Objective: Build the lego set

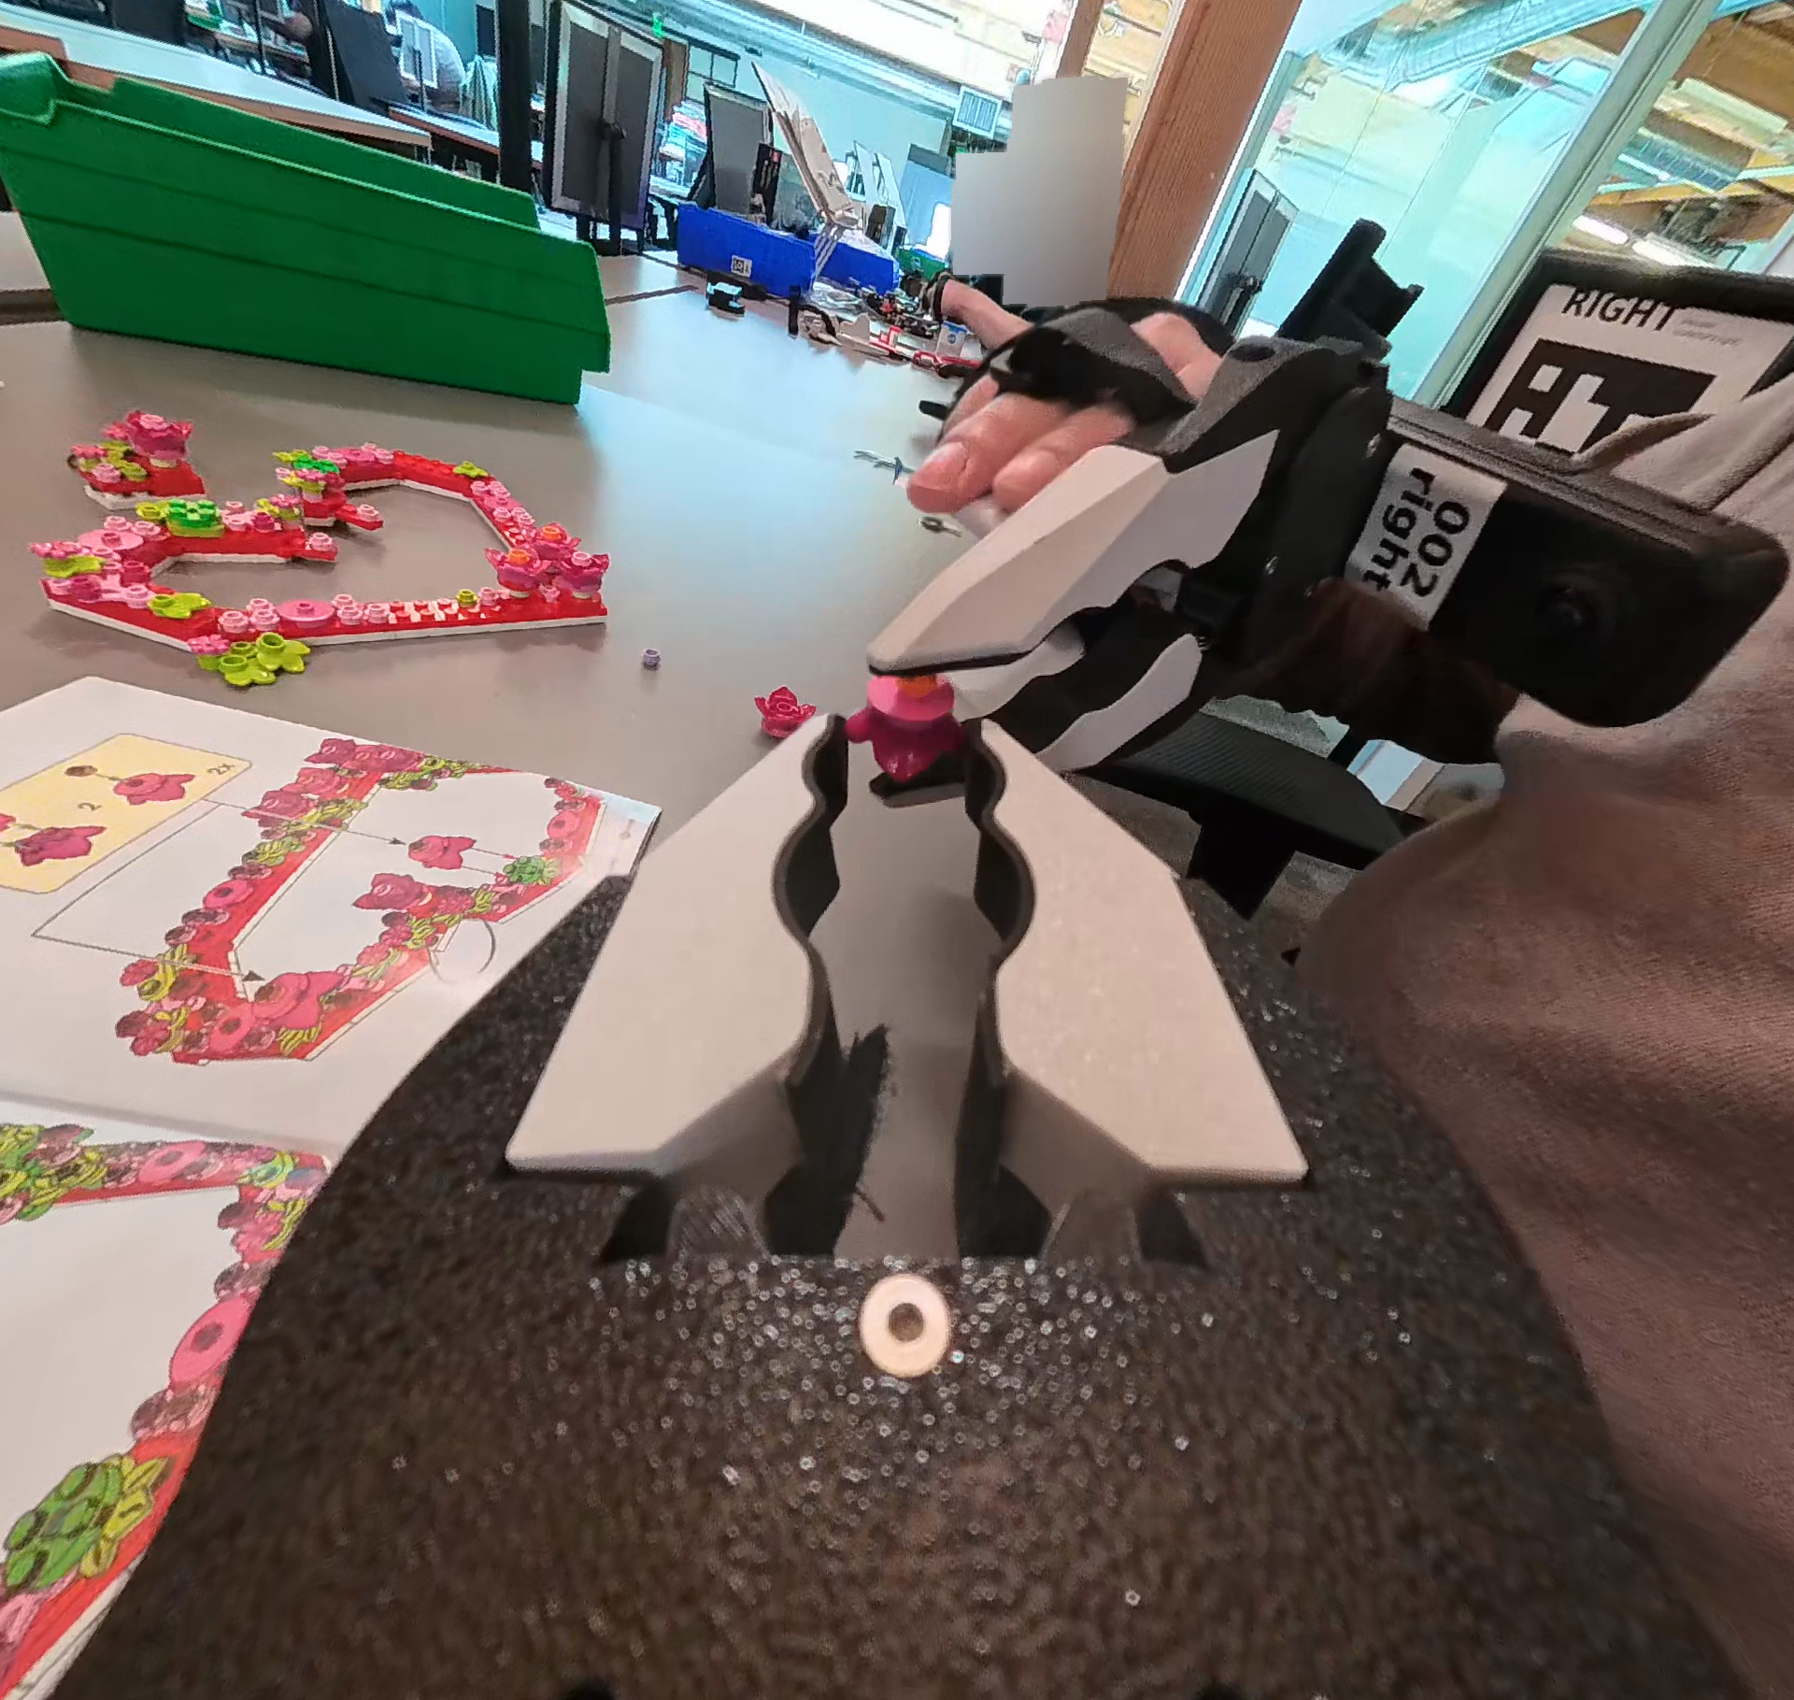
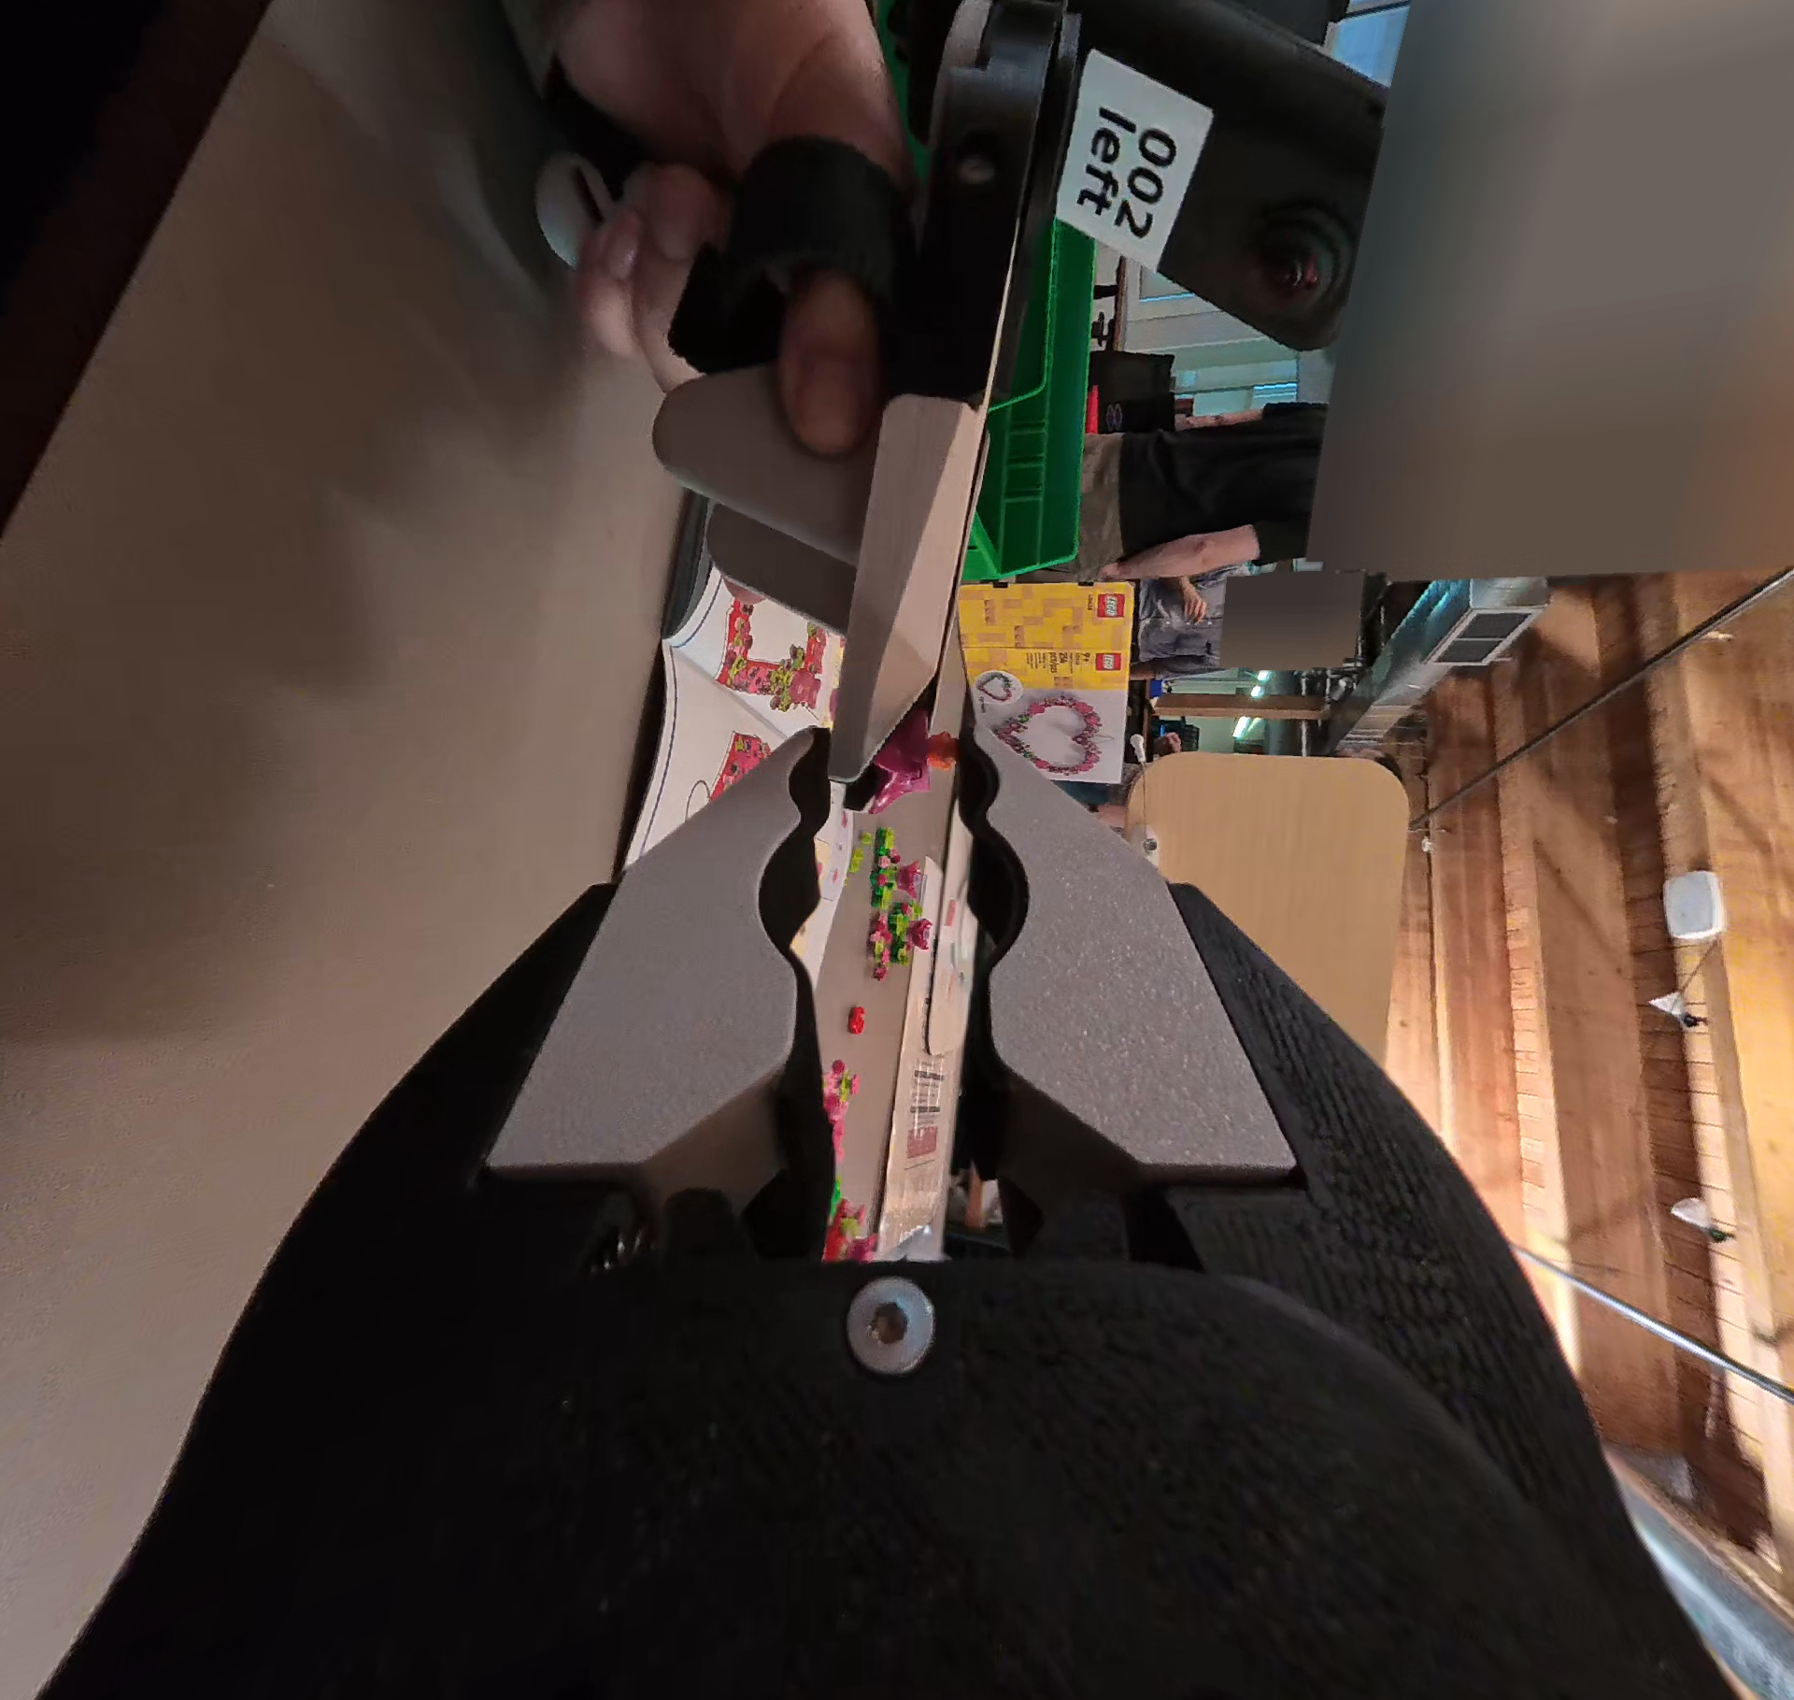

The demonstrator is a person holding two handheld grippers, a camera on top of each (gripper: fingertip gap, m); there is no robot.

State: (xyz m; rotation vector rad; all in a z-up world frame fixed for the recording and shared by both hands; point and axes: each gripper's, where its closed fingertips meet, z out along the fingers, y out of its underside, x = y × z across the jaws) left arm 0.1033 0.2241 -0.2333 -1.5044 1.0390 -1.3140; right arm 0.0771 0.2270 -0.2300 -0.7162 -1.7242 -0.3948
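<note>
A magenta flower piece (image 1: 908, 736) with a small orange stud (image 1: 917, 682) on top is held up above the table. My left gripper (image 1: 908, 743) is shut on the flower from its sides. My right gripper (image 1: 922, 679) comes in from the right, and its jaws close on the orange stud at the flower's top. In the right wrist view my right gripper (image 2: 891, 752) meets the flower (image 2: 901, 772) and the stud (image 2: 940, 750), with the left gripper's fingers (image 2: 903, 605) coming down from above. The red heart frame (image 1: 320, 546) with pink flowers lies at the left.
An open instruction booklet (image 1: 291, 877) lies under the left gripper. A loose magenta flower (image 1: 784, 710) and a lavender stud (image 1: 650, 656) lie on the table (image 1: 738, 508). A green bin (image 1: 291, 245) stands behind. The set's box (image 2: 1048, 663) and loose pieces (image 2: 893, 915) lie beyond.
</note>
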